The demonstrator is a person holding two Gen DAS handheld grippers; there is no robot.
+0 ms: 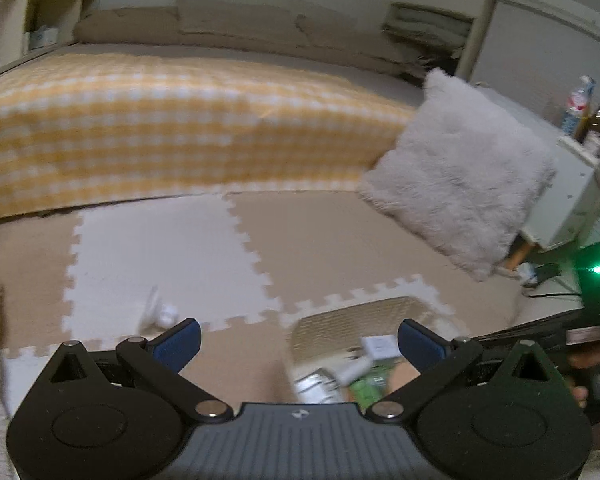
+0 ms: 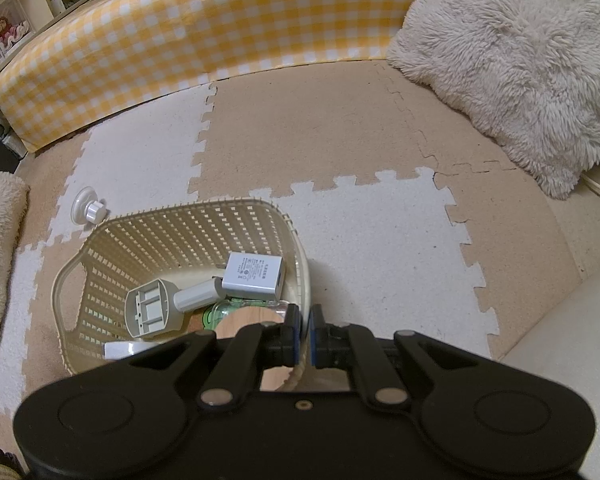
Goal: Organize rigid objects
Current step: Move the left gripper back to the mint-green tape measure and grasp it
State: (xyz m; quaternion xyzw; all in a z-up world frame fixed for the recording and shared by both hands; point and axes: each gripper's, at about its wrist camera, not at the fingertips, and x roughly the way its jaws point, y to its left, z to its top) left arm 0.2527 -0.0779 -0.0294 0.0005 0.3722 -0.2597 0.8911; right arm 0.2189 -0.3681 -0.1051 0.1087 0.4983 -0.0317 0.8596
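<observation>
Left gripper hangs above the foam puzzle floor mat with its blue pads spread as wide as they go and nothing between them. Below it, blurred in the left wrist view, sits the cream lattice basket.

Right gripper has its jaws pressed together on the basket's near rim, which passes between the pads. Inside the basket lie a white USB charger, a grey handled plastic piece, a green-tinted clear item, partly hidden, and what looks like a round wooden lid.

One white suction-cup knob remains outside, on a white tile just beyond the basket's far left corner. A yellow checked cloth and a shaggy pale cushion border the mat.
</observation>
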